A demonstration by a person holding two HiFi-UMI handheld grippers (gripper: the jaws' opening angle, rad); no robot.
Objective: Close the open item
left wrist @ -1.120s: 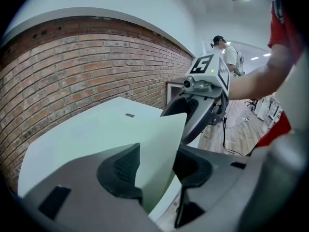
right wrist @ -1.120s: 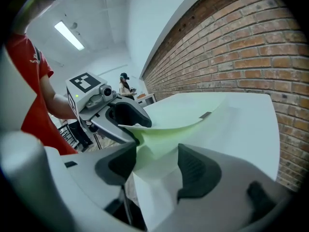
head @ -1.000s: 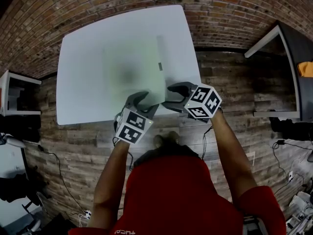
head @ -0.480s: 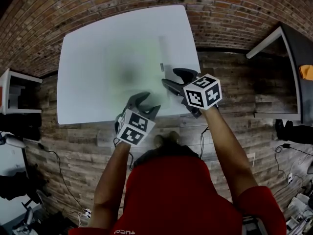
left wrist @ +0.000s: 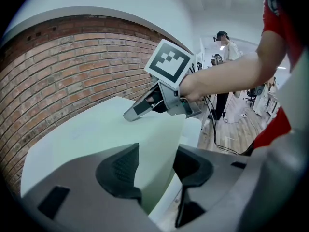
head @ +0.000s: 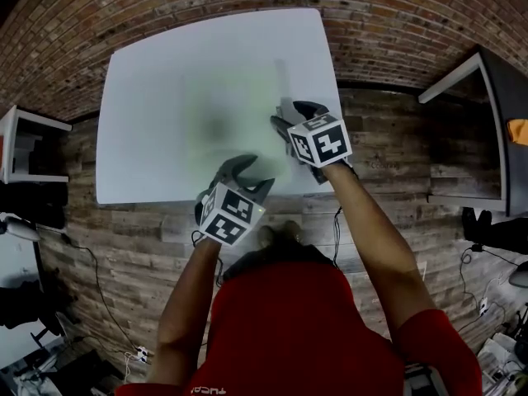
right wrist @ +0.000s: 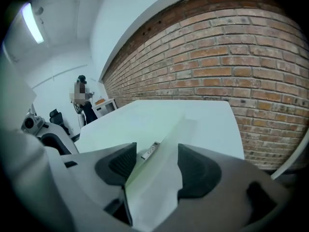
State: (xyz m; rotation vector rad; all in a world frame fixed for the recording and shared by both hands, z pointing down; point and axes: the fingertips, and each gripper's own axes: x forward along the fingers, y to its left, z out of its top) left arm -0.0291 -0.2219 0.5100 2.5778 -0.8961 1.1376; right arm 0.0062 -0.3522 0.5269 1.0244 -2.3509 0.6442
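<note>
Pale green folder [head: 221, 110] is seen lying on the white table [head: 132, 73], its right-hand flap raised. Left gripper [head: 252, 172] is held tilted down at the near table edge, jaws apart and just eased wider, with the folder's near corner loose between them. Right gripper [head: 287, 115] is reached farther on an outstretched forearm, jaws parted astride the raised flap, unpinched.
</note>
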